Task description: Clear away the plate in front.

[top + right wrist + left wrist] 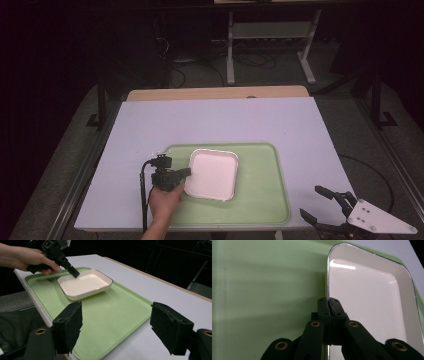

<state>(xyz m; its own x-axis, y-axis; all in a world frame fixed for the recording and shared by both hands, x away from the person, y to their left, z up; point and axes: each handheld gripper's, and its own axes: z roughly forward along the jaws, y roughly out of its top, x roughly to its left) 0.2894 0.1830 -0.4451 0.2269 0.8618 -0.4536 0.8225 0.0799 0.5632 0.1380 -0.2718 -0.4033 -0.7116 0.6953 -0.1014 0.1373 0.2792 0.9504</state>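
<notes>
A white square dish (213,174) (372,302) (85,283) with a thin dark rim sits on the left half of a green tray (260,200) (262,290) (112,312). My left gripper (186,172) (329,305) (75,273) is shut on the dish's left rim, one jaw inside the wall and one outside. A hand (27,258) holds it from the tray's left side. My right gripper (312,202) (117,330) stands open off the tray's near right corner with nothing between its pads, pointing across the tray toward the dish.
The tray lies at the near edge of a pale table (210,120) with a wooden strip (215,93) along its back. Behind it stands a metal frame (270,40), and cables lie on the dark floor. The right half of the tray is bare.
</notes>
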